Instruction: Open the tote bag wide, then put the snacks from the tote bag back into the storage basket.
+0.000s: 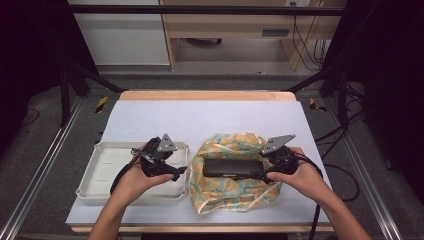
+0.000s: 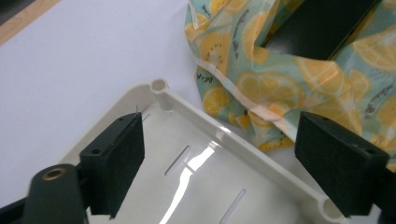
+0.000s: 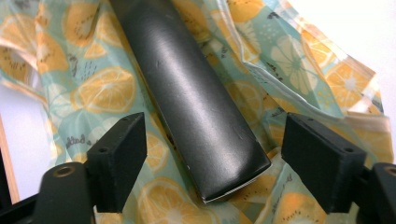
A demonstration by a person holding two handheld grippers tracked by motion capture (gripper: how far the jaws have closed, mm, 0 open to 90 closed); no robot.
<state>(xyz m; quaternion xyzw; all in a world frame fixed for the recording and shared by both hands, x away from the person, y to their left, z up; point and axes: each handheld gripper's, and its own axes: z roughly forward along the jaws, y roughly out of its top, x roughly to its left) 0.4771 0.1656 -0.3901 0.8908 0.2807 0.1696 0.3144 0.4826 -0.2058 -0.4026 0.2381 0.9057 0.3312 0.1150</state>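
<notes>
A long black box [image 1: 232,167] [image 3: 196,98] lies on a lemon-print cloth [image 1: 227,192] [image 3: 98,88] [image 2: 280,79] spread on the white table cover. My right gripper [image 1: 263,176] [image 3: 217,161] is open at the box's right end, a jaw on either side of it without touching. Left of the cloth sits a white plastic tray [image 1: 107,167] [image 2: 205,135]. My left gripper [image 1: 181,173] [image 2: 219,154] is open above the tray's right rim, nothing between its jaws. The black box [image 2: 322,28] shows beyond it.
The table's wooden far edge [image 1: 205,95] runs behind the white cover [image 1: 200,117]. Metal frame rails [image 1: 45,160] flank both sides. Cables [image 1: 345,175] trail off to the right. Bare cover lies behind the tray and cloth.
</notes>
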